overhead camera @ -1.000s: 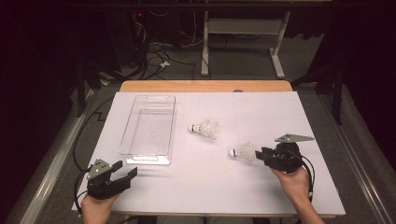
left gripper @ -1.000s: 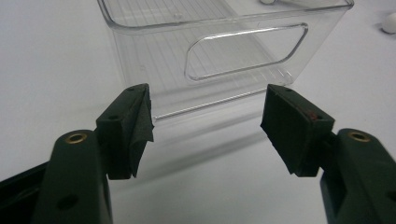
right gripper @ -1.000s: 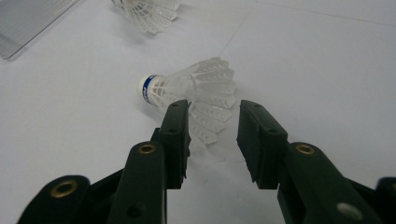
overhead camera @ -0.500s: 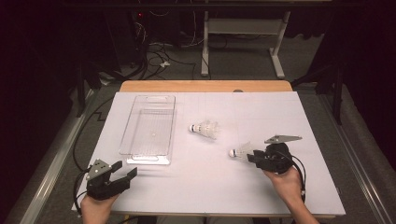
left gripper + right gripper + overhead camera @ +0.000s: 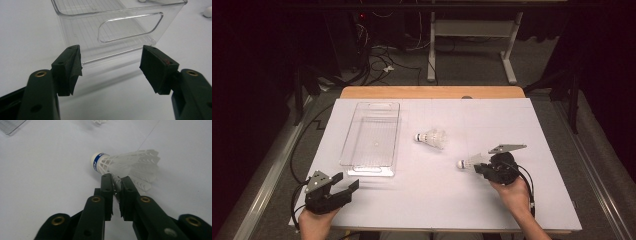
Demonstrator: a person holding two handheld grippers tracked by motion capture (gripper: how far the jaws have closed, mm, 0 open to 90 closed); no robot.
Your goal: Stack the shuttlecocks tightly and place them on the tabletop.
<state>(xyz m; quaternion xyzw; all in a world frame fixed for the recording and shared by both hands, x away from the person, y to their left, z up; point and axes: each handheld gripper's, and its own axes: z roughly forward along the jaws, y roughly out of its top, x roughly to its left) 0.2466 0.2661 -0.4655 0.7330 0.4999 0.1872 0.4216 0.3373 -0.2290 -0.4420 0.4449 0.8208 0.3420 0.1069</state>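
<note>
Shuttlecock (image 5: 125, 166) pickup is underway: the right gripper (image 5: 116, 181), its jaws having just been closing, is pinching the feather skirt on the white table (image 5: 422, 200). Next, I judge, comes lifting toward the clear bin (image 5: 372, 137). Left gripper (image 5: 110, 67) is waiting open.

The shuttlecock (image 5: 125, 166) bears white lettering on its blue band (too small and turned away to read)

Clear bin (image 5: 372, 142) (empty), second shuttlecock (image 5: 432, 137) just right.
</note>
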